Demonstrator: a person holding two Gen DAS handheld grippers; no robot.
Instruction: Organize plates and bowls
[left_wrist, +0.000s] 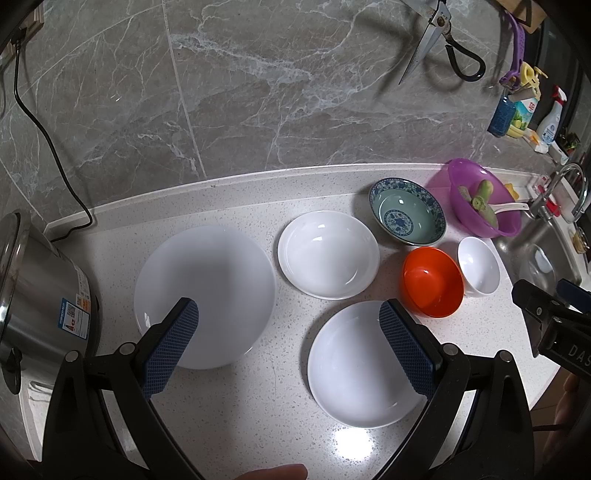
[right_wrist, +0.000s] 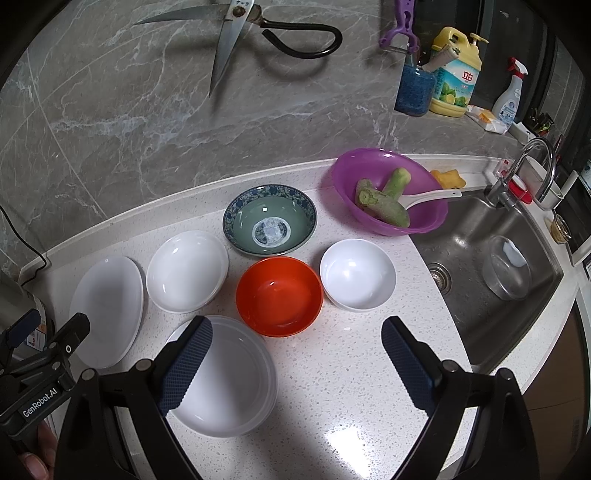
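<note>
Left wrist view: left gripper (left_wrist: 288, 317) is held wide open and empty above the counter (left_wrist: 258, 424), one finger over each white plate (left_wrist: 205, 295). Right gripper (right_wrist: 295, 336), equally spread, grasps nothing; an orange bowl (right_wrist: 279, 295) sits just beyond it. Nothing is stacked; a first grasp is judged next.

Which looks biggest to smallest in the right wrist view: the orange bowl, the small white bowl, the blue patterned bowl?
1. blue patterned bowl and orange bowl: about alike, and the orange one is nearer, so unsure.
2. small white bowl: smallest.
</note>
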